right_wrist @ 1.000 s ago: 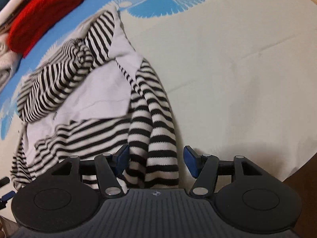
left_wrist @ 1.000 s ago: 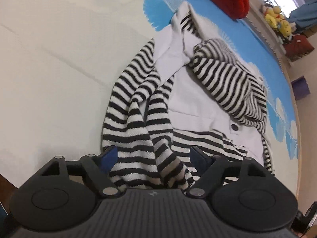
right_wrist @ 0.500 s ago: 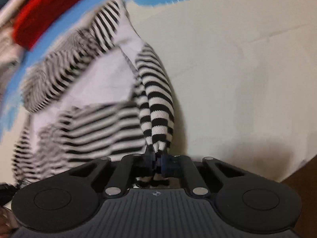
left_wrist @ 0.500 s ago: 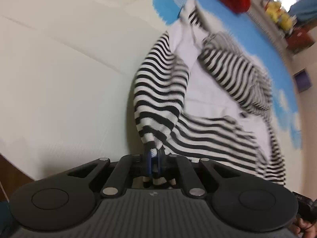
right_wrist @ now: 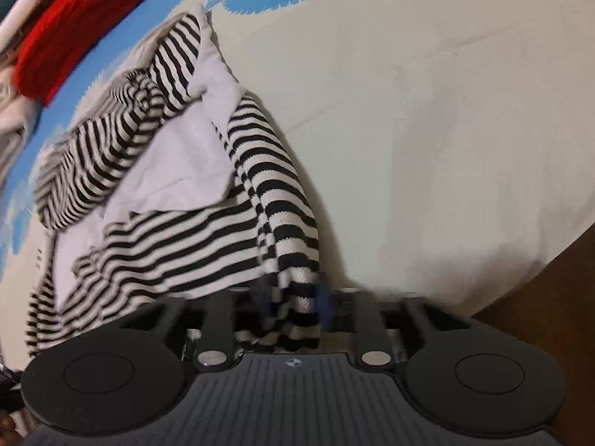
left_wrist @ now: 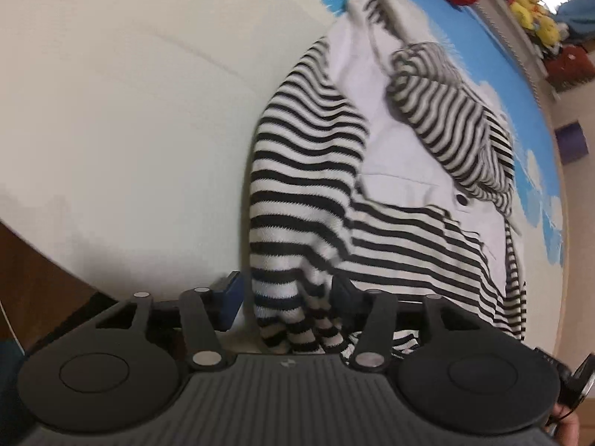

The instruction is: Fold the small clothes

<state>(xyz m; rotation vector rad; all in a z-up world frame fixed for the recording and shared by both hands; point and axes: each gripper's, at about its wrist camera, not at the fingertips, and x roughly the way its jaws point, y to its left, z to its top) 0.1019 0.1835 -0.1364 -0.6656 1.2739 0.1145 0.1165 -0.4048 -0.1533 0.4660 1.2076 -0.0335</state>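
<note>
A black-and-white striped small garment with white panels (left_wrist: 394,171) lies crumpled on the cream and blue bed cover (left_wrist: 130,111). Its near striped edge hangs between the fingers of my left gripper (left_wrist: 286,293), whose jaws are opening; the left pad stands clear of the cloth. In the right wrist view the same garment (right_wrist: 174,171) reaches down to my right gripper (right_wrist: 293,297). Those jaws are opening too, blurred, with a striped fold between them and the pads just off the cloth.
A red knitted item (right_wrist: 74,37) lies at the far end of the cover beside other folded clothes. Yellow soft toys (left_wrist: 535,11) sit on a ledge beyond. The bed's dark wooden edge (right_wrist: 539,316) runs close to both grippers. A hand (left_wrist: 569,431) shows at the corner.
Both grippers shut on the garment's striped near edge and pulled it towards the bed's edge, stretching it out. Now both sets of jaws have parted again around the cloth.
</note>
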